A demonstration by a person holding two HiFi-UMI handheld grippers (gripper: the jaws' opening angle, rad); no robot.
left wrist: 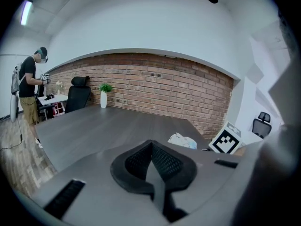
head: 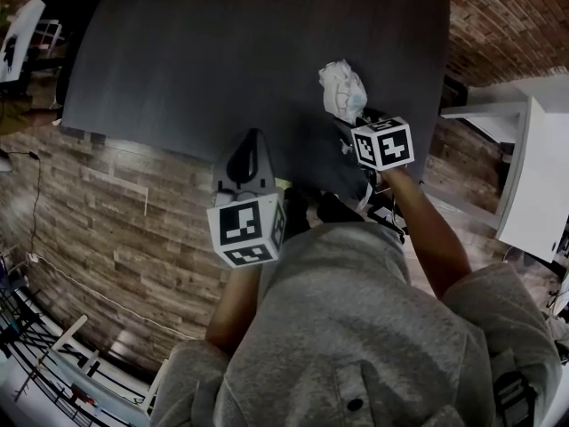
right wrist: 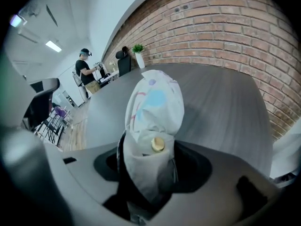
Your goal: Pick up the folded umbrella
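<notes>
Both jaws of my right gripper (right wrist: 148, 166) pinch the folded umbrella (right wrist: 153, 112), its length pointing straight ahead. My left gripper (left wrist: 151, 166), closed and empty, sits farther off.

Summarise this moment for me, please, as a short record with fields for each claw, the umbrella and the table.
right claw: closed on the folded umbrella
folded umbrella: pale fabric with coloured spots, round stud on its strap, sticks out ahead of the right claw
left claw: shut, nothing in it, over the near edge of the table
table: dark grey; a white vase with a plant at its far end
umbrella resting or lifted: cannot tell
</notes>
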